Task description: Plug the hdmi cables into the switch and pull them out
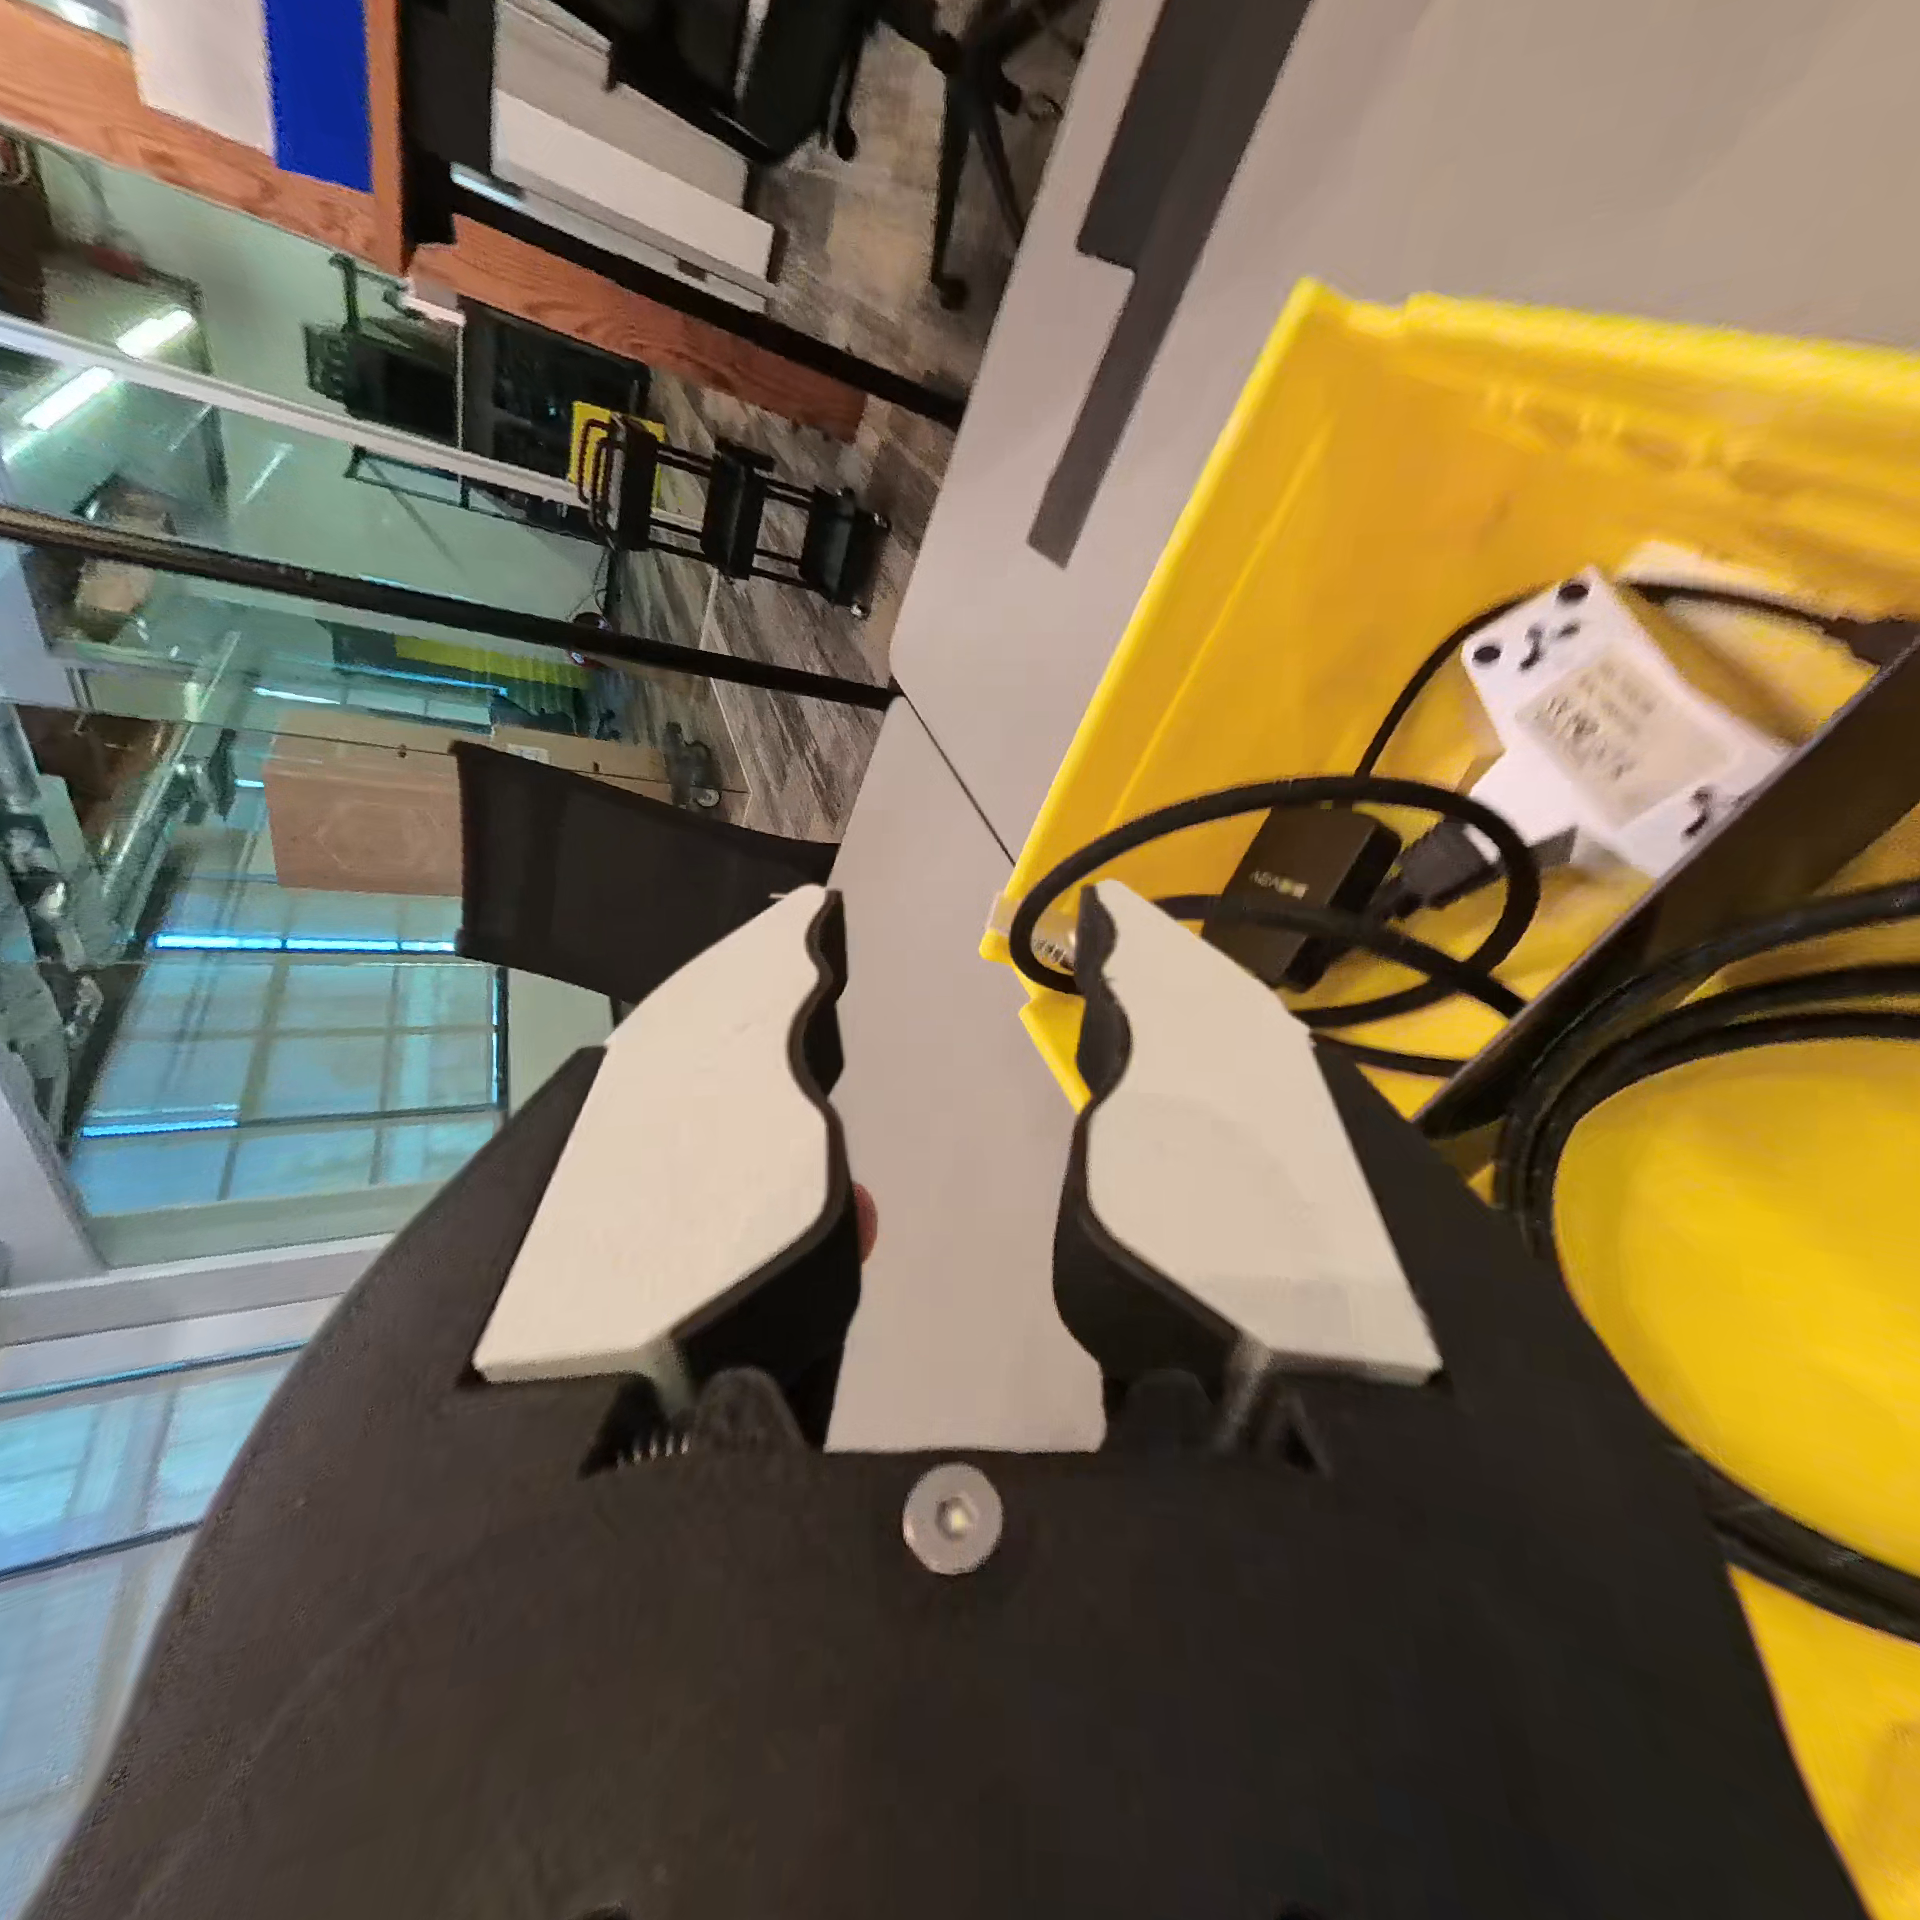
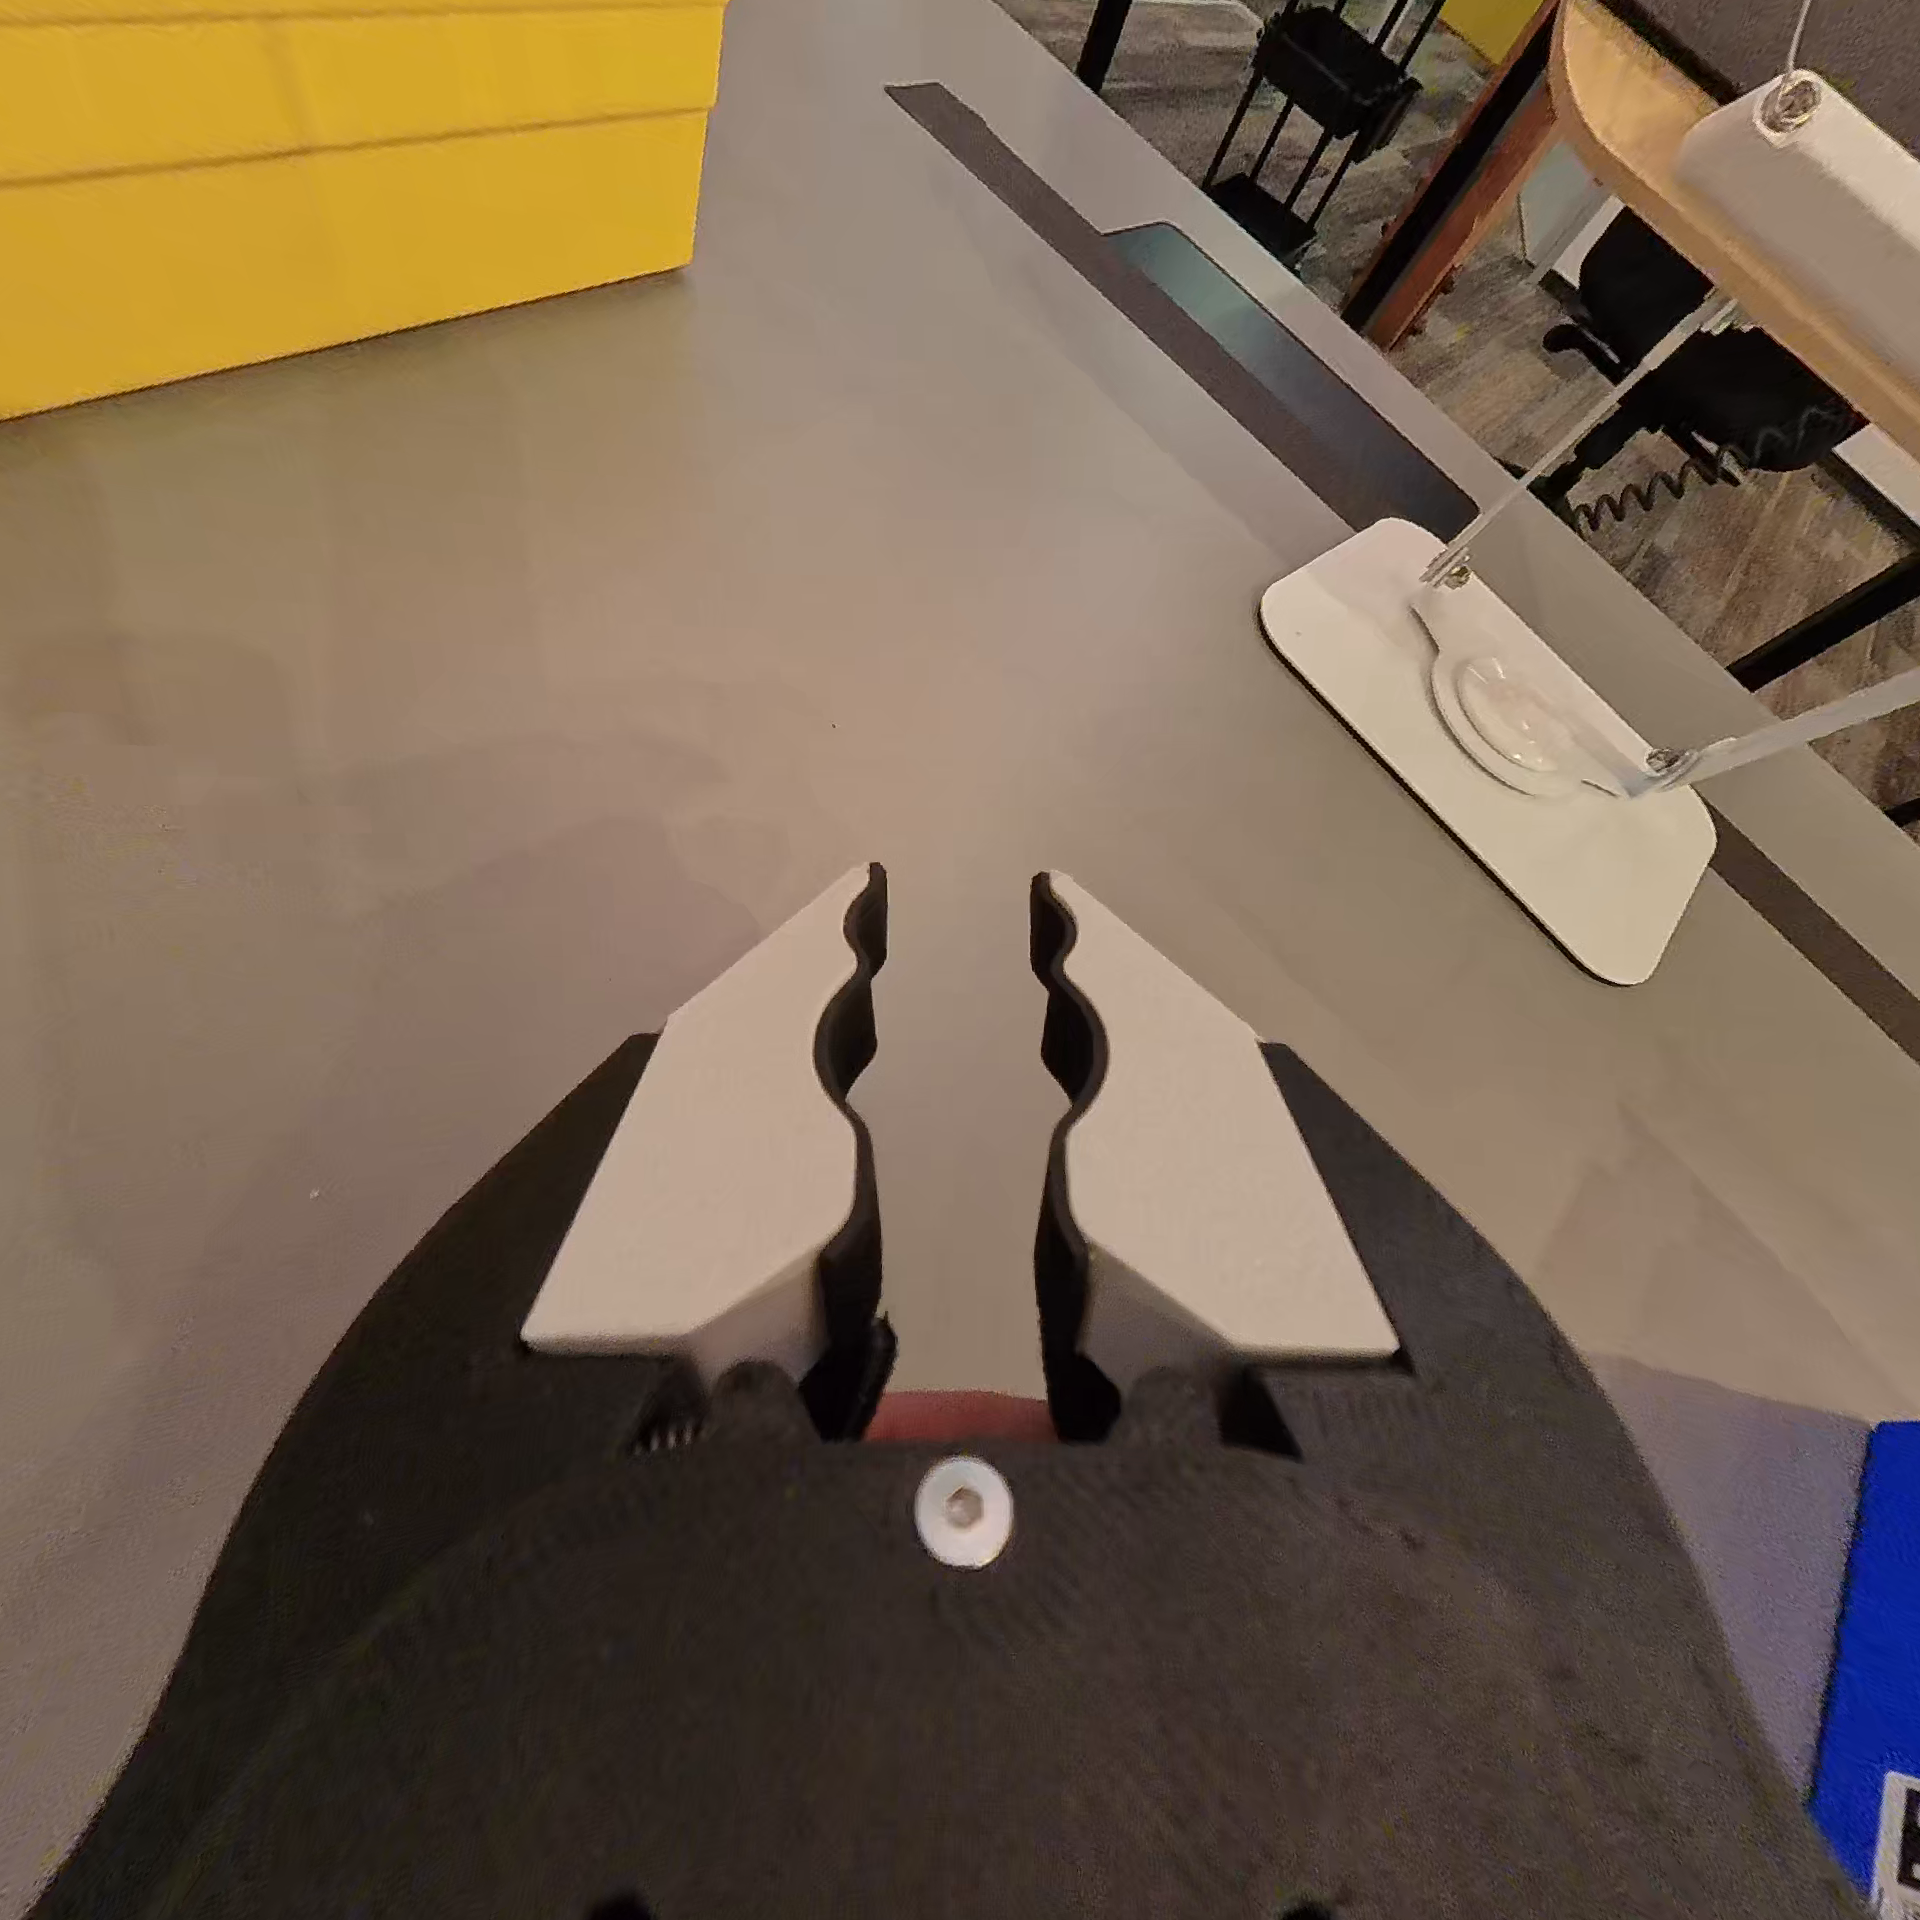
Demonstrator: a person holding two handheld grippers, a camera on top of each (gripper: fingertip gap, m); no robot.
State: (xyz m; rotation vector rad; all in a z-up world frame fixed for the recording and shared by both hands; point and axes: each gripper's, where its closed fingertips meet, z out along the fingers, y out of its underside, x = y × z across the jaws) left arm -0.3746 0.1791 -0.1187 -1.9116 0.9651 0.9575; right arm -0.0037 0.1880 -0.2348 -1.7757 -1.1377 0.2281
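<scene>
The small black rectangular box that is probably the hdmi switch (image 1: 1314, 894) lies inside the yellow plastic bin (image 1: 1299, 540), near the bin's corner closest to the left gripper, with thin black hdmi cables (image 1: 1278, 805) looped around and over it. Whether any plug is seated in it cannot be told. Just beyond it lies a white plastic adapter block (image 1: 1610, 717), and a thicker coil of black cable (image 1: 1662, 1018) fills the bin's near side.

The left gripper (image 1: 956, 914) hovers over the grey table (image 2: 520, 675) at the bin's outer corner, its 2 jaws parted and holding nothing. The right gripper (image 2: 956, 883) hangs above bare table, well apart from the bin, jaws parted a little and equally empty. A white desk-lamp base (image 2: 1486, 748) sits at the table's far edge on the right.

Nothing has been gripped yet. The likely trouble is the tangle: a jaw closing on the wrong loop would drag the light switch along, and a connector pinched off-axis may jam at the port.
</scene>
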